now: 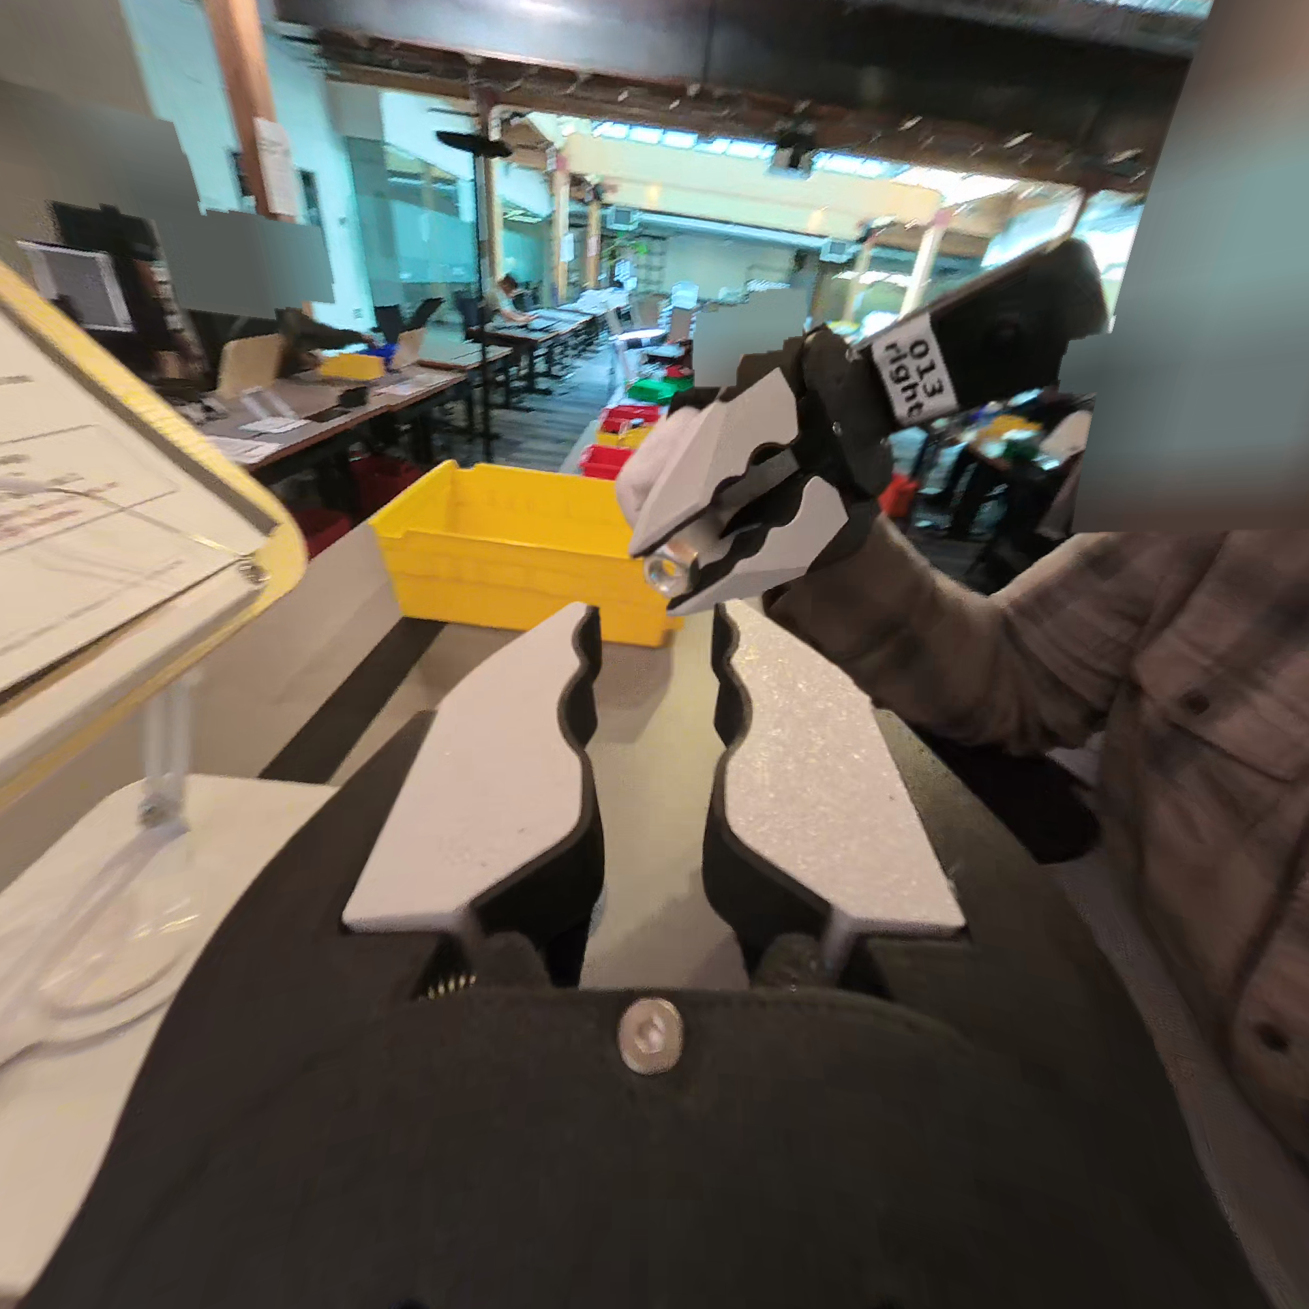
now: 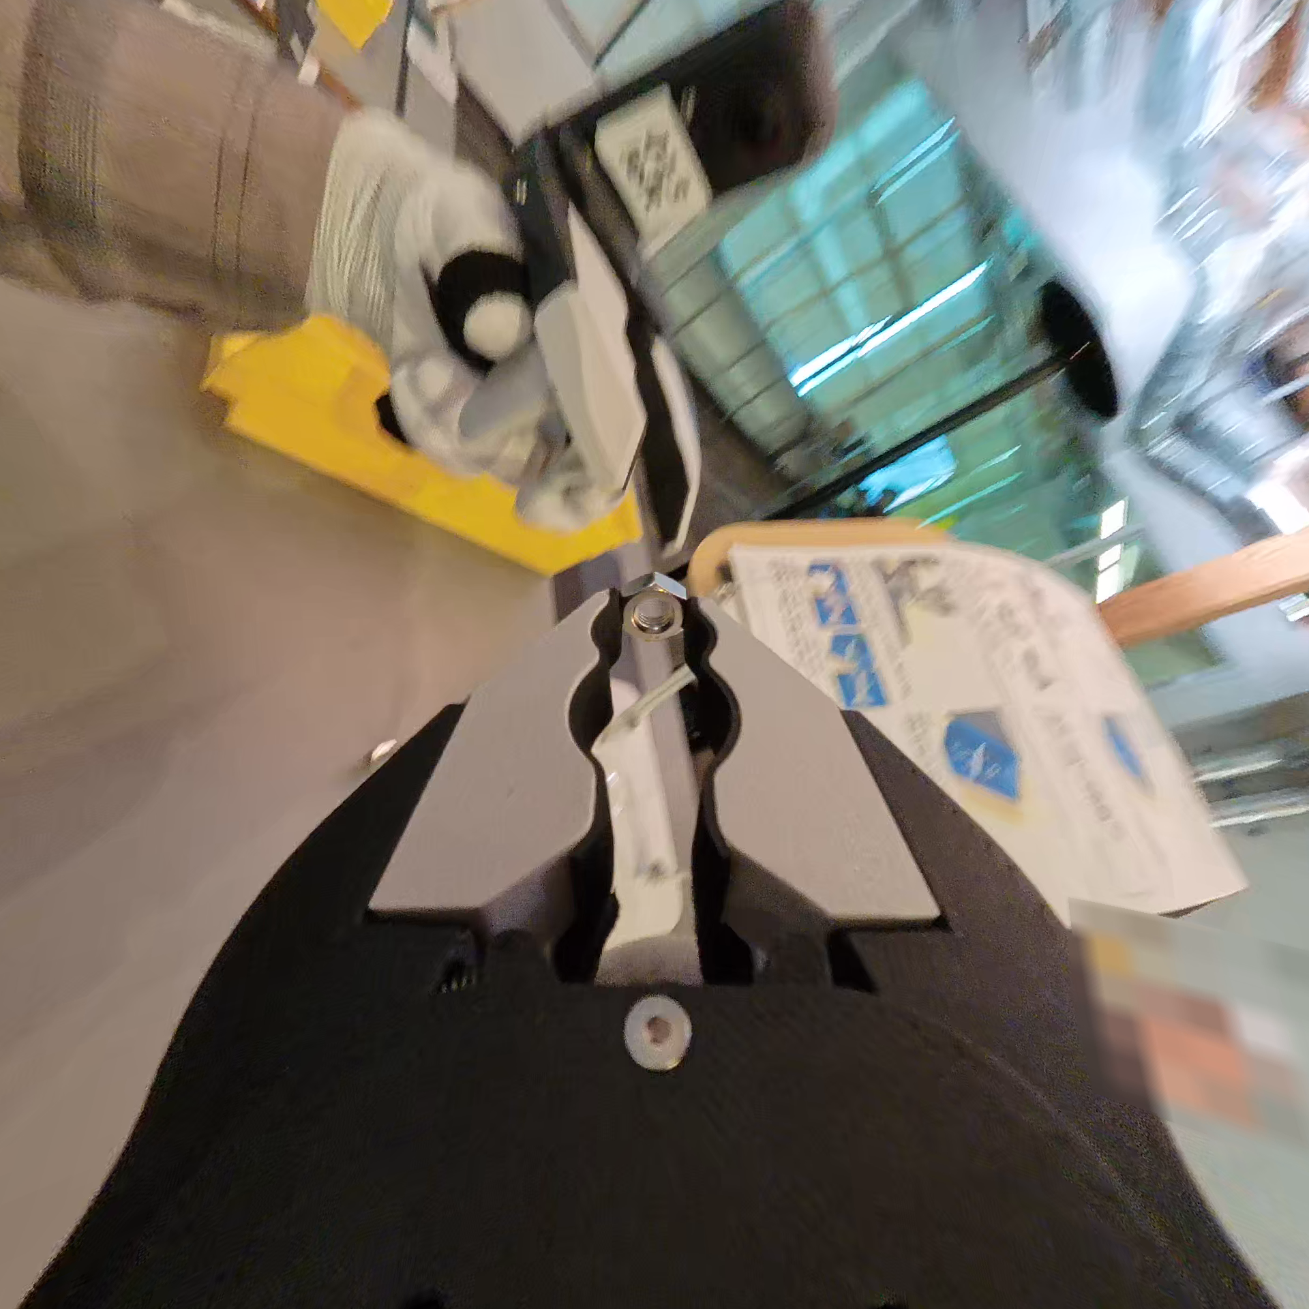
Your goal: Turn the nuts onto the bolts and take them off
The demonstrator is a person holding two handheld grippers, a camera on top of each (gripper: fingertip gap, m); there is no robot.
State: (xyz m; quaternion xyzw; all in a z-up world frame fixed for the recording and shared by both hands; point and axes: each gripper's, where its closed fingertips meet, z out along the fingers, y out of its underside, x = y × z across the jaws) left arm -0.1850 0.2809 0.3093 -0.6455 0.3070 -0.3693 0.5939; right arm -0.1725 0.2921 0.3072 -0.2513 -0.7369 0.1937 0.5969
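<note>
My left gripper (image 1: 655, 637) is open and empty, and it points over the grey table toward a yellow bin (image 1: 517, 552). My right gripper (image 1: 662, 579) hangs just beyond and above the left fingertips, shut on a silver hex nut (image 1: 666, 570) at its tips. In the right wrist view the right gripper (image 2: 655, 602) pinches the same nut (image 2: 655, 622), whose threaded hole faces the camera. The left gripper (image 2: 648, 517), held by a white-gloved hand (image 2: 425, 297), sits just past the nut. No bolt shows in either view.
A tilted sign board with a yellow border (image 1: 106, 496) stands on a clear stand with a white base (image 1: 142, 885) at the left; it also shows in the right wrist view (image 2: 956, 708). The person's sleeve (image 1: 1027, 637) fills the right. Work tables and coloured bins stand far behind.
</note>
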